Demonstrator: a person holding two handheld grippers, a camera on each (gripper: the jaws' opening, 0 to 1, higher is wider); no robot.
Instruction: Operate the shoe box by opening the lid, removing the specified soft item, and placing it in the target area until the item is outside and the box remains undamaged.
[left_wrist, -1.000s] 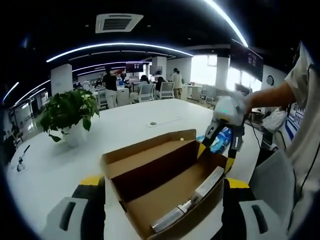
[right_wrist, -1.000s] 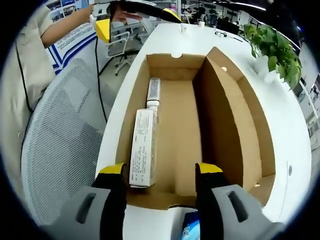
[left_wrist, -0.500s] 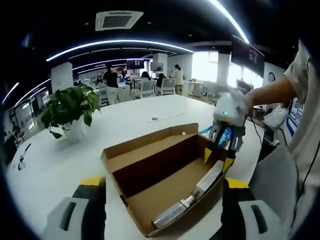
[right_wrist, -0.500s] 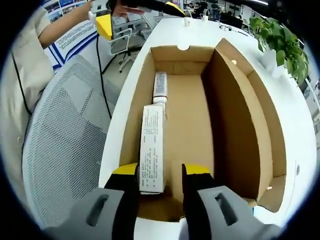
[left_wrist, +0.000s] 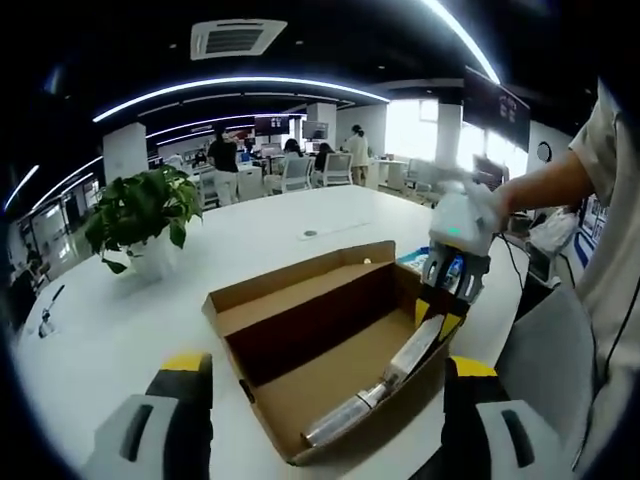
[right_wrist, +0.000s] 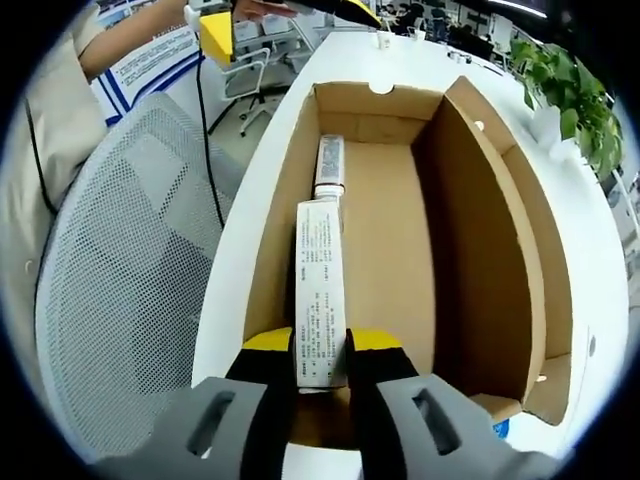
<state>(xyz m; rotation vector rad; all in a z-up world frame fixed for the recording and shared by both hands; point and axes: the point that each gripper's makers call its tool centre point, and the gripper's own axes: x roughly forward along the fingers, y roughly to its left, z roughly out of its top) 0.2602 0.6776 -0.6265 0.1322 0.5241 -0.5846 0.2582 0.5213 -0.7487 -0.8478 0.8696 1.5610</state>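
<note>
While the left claw (left_wrist: 318, 400) gapes apart, the right claw (right_wrist: 320, 345) clamps a carton (right_wrist: 320, 290) inside the box (right_wrist: 480, 220).

Open brown cardboard shoe box (right_wrist: 480, 250), frame centre, lid up at right. Long white carton (right_wrist: 320, 290) and tube (right_wrist: 329, 165) inside, along left wall.

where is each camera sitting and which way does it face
Left gripper view: rides the left gripper, low at one end of the open shoe box, facing across the white table; the person's arm and right gripper show.
Right gripper view: rides the right gripper, looking down along the box from the opposite end, jaws closed on a long white carton; a sleeve shows.
Both views share the box, carton, tube and potted plant.
</note>
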